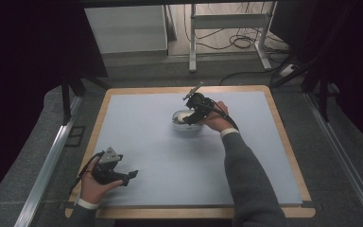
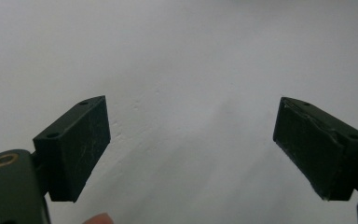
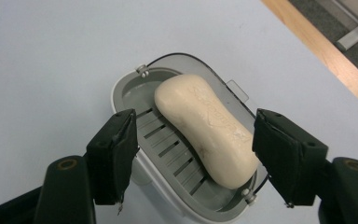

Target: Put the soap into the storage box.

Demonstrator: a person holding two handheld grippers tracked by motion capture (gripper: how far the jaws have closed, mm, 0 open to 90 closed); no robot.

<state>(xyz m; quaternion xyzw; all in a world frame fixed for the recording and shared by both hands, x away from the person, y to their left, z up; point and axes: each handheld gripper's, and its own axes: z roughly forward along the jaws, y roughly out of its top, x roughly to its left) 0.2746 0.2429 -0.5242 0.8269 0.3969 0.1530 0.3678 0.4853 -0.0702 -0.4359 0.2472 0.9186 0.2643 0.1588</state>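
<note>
One soap bar, one soap dish, two grippers. The bar was cream-white w/ a waisted, rounded shape and faint embossed lettering on top; it lay aslant in the grey dish, on the slotted drain insert, toward one side. The dish was oval, grey inside w/ a paler outer rim, and sat on the pale blue mat in the far-centre part of the table. Right gripper hovered over the dish, jaws apart, straddling it, nothing clamped. Left gripper was at the near-left corner of the mat, jaws wide apart, nothing between them.
</note>
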